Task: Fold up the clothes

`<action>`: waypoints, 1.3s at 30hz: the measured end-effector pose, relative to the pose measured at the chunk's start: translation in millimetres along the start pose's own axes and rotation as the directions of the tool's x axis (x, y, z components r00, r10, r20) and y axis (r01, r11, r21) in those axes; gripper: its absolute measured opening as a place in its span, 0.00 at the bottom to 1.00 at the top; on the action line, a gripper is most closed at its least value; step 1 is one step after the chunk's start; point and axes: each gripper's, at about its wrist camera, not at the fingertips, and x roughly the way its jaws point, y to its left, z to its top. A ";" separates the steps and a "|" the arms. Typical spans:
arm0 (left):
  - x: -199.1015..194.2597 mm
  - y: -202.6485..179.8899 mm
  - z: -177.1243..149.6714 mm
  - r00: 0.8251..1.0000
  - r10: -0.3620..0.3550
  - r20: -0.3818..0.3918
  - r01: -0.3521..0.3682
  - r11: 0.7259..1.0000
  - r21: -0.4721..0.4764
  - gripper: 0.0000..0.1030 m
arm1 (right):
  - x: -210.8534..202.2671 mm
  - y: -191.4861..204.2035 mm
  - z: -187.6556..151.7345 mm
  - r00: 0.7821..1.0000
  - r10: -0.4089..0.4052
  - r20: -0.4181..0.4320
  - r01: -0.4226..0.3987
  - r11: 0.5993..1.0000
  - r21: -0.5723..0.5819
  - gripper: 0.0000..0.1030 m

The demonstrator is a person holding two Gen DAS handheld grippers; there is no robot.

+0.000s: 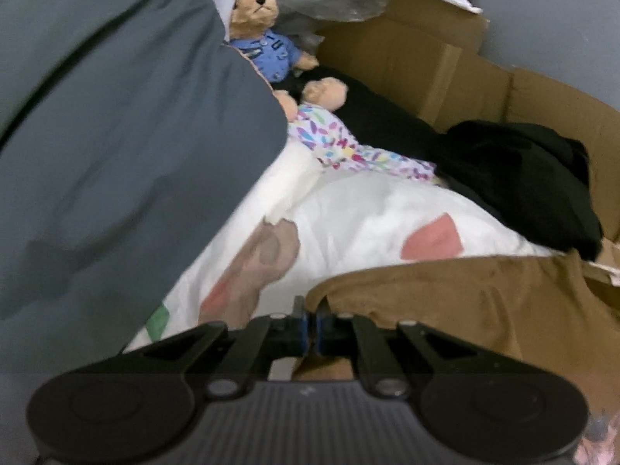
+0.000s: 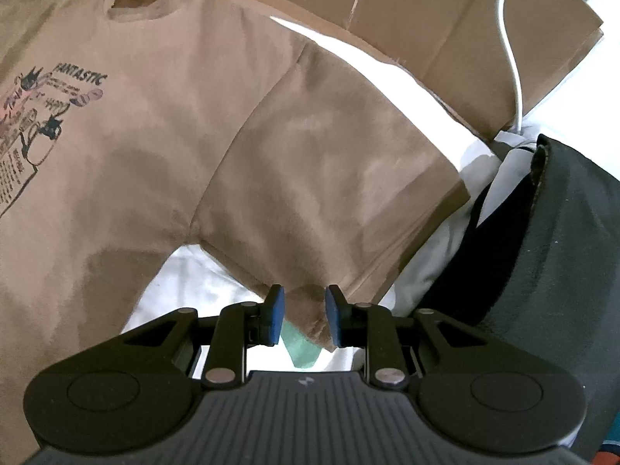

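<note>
A brown T-shirt point(image 2: 162, 124) with a printed "FANTASTIC" graphic lies spread face up on a white patterned sheet point(image 2: 201, 271). Its right sleeve point(image 2: 329, 178) stretches toward my right gripper point(image 2: 305, 319), which is open with the sleeve's lower corner lying between its blue pads. In the left wrist view my left gripper point(image 1: 310, 327) is shut on the edge of the brown T-shirt point(image 1: 465, 294), with the cloth running off to the right.
Flattened cardboard point(image 2: 445, 27) lies beyond the shirt, with a white cable point(image 2: 511, 50) on it. A dark cushion point(image 2: 562, 232) stands at right. In the left wrist view: a grey sleeve point(image 1: 116, 135) at left, a teddy bear point(image 1: 259, 35), a doll point(image 1: 329, 124), black clothing point(image 1: 523, 170), cardboard point(image 1: 445, 66).
</note>
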 end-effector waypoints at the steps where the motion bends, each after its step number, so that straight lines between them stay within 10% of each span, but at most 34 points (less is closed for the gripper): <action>1: 5.9 -0.6 1.4 1.000 0.002 -0.002 -0.002 1.000 0.002 0.04 | 1.3 0.4 0.1 1.000 -0.003 -0.003 0.003 1.000 -0.003 0.26; 6: 34.0 -1.1 1.7 0.999 0.017 -0.027 -0.018 1.000 -0.022 0.06 | 12.3 0.3 1.8 1.000 -0.014 -0.025 0.014 1.000 -0.006 0.26; 11: 52.9 6.4 -18.6 0.985 0.124 -0.121 -0.131 0.990 -0.049 0.37 | 19.3 5.5 1.4 0.999 -0.018 -0.038 0.018 1.000 -0.014 0.26; 15: 46.5 18.9 -36.8 0.988 0.064 -0.142 -0.080 0.991 -0.104 0.52 | 18.4 9.5 3.7 0.999 -0.017 -0.033 0.016 1.000 -0.012 0.26; 30: 11.5 44.1 -101.3 0.968 -0.119 -0.222 0.057 0.962 -0.267 0.53 | -2.8 16.3 -0.4 1.000 0.007 0.011 -0.007 1.000 -0.023 0.26; 33: 9.3 38.0 -107.0 0.968 -0.144 -0.205 0.088 0.961 -0.261 0.37 | -4.0 12.3 -4.6 1.000 0.004 0.011 -0.004 1.000 -0.015 0.26; 39: 28.9 19.6 -114.0 0.962 -0.142 -0.232 0.081 0.964 -0.253 0.37 | 2.0 8.0 -13.0 1.000 -0.001 -0.012 0.001 1.000 -0.011 0.26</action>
